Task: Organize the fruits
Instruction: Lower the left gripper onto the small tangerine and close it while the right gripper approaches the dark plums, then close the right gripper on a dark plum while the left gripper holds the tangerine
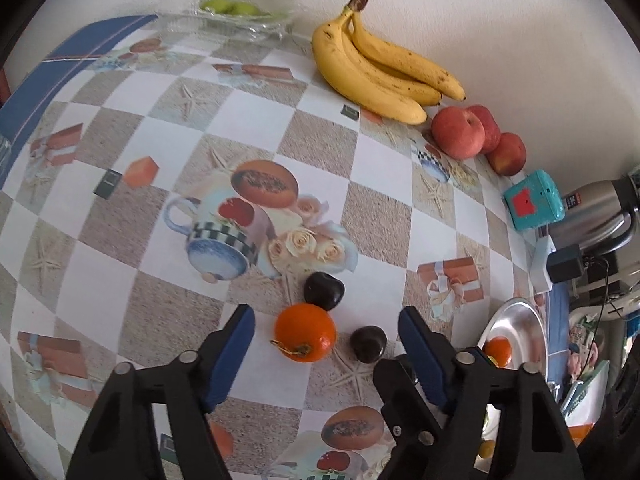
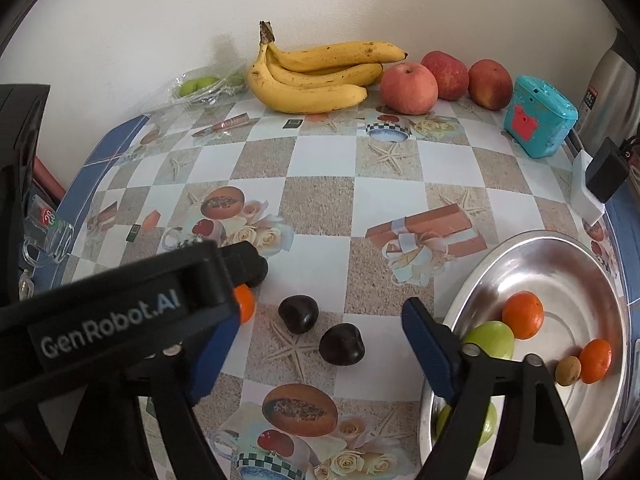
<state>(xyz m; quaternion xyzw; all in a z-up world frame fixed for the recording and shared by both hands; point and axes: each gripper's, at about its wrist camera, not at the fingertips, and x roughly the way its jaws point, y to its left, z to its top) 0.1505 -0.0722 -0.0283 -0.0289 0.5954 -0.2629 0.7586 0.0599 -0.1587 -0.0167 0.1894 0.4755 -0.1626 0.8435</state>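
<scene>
Left gripper [image 1: 326, 330], jaws spread wide and holding nothing, hovers low over the patterned tablecloth [image 1: 120, 240]. Between its blue fingertips [image 1: 236, 336] lie an orange tangerine [image 1: 305, 332] and, just right of it, a dark plum [image 1: 368, 344]; a second dark plum [image 1: 323, 291] touches the tangerine on its far side, just beyond the tips. Farther ahead, against the wall, rest a bunch of bananas [image 1: 380, 72] and, to their right, three red apples [image 1: 476, 136]. A clear tray of green fruit [image 1: 236, 10] sits far ahead to the left.

Right gripper [image 2: 320, 326], likewise spread and empty. The two plums lie between its fingers, one [image 2: 298, 314] nearer the left finger, the other [image 2: 342, 344] more central. The left gripper's black body crosses in from the left, covering most of the tangerine [image 2: 245, 306]. Immediately right of the right fingertip [image 2: 424, 344] stands a steel bowl [image 2: 600, 272] holding two tangerines [image 2: 522, 314], green fruits [image 2: 490, 338] and a small tan fruit [image 2: 568, 371]. Ahead and to the right, a teal box [image 2: 540, 116] stands beside the apples; a steel flask [image 2: 612, 88] stands at the far right edge.
</scene>
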